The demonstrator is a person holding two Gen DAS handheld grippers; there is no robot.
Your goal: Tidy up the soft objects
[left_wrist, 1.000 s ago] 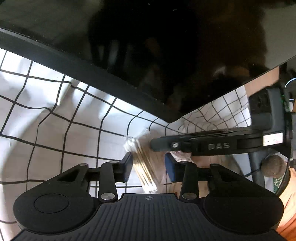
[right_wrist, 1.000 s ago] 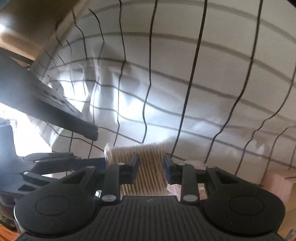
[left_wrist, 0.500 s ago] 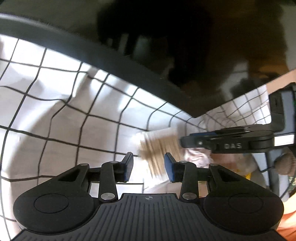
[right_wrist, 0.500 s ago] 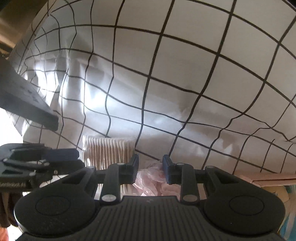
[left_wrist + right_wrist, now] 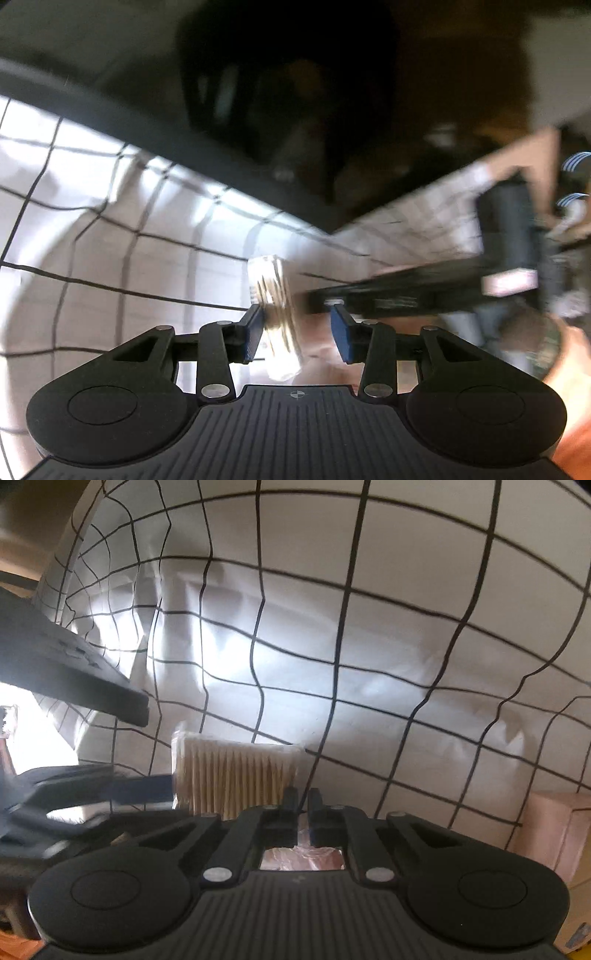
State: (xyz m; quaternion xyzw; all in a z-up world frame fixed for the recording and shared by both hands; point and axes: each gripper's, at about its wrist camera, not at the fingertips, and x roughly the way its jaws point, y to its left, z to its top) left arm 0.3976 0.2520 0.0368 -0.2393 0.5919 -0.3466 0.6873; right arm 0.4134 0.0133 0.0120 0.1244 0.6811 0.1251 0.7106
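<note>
Jaws of my right gripper (image 5: 302,800) have just closed on crinkly pink plastic (image 5: 303,860); my left gripper (image 5: 295,326) stands half open around the cotton-swab pack (image 5: 275,314).

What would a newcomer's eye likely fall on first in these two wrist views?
Probably the white cloth with black grid lines filling the background. Next, the clear pack of cotton swabs lying on it, just left of the right gripper. That gripper's jaws have just been closing, over crinkled pink plastic.
</note>
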